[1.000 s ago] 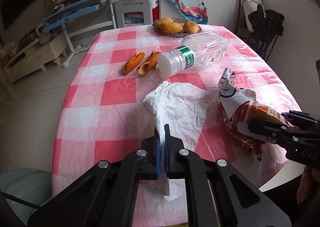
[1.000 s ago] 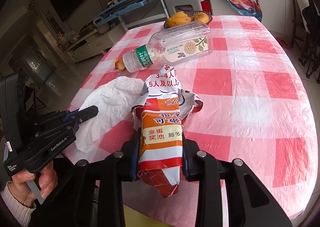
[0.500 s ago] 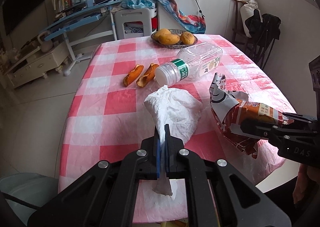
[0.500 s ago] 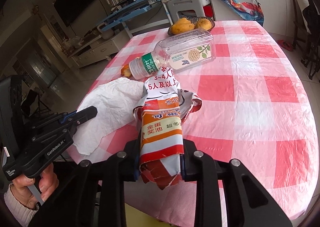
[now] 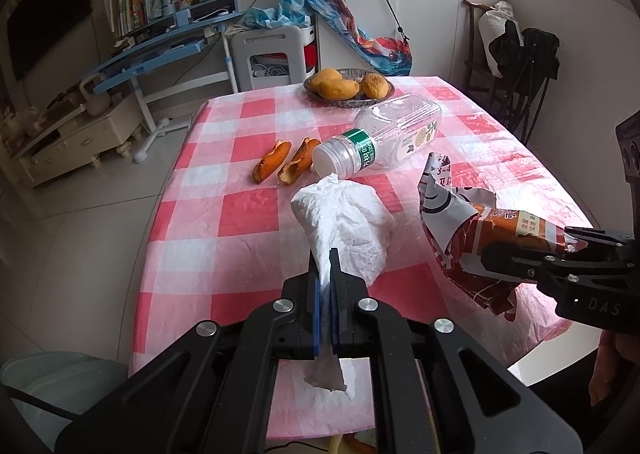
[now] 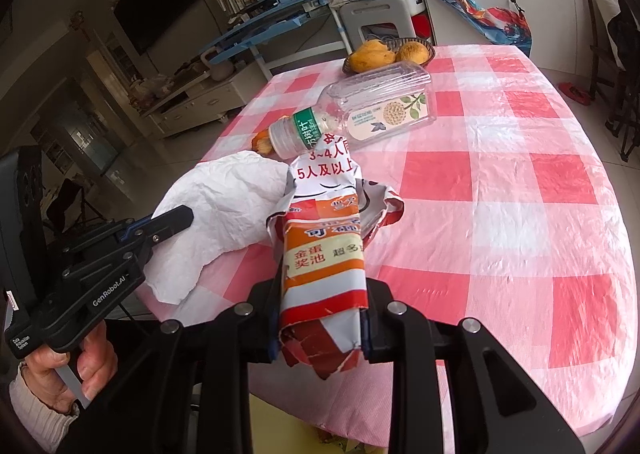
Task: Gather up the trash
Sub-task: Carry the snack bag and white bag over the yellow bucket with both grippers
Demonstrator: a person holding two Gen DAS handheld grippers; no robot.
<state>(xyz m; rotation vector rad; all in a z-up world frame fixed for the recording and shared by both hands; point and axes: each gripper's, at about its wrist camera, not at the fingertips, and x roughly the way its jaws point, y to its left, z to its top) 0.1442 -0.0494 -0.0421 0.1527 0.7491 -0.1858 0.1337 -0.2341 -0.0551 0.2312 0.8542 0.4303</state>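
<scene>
Already both hands are loaded: the left gripper [image 5: 326, 286] pinches the crumpled tissue [image 5: 348, 222], the right gripper [image 6: 322, 318] clamps the torn wrapper [image 6: 324, 254] lengthwise. Beyond them the bottle [image 5: 384, 142] lies across the surface [image 5: 248, 214], cap nearer the left gripper.

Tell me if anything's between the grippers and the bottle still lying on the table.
Nothing solid blocks the bottle, but both grippers are full: the left gripper pinches the tissue, the right gripper the wrapper.
</scene>
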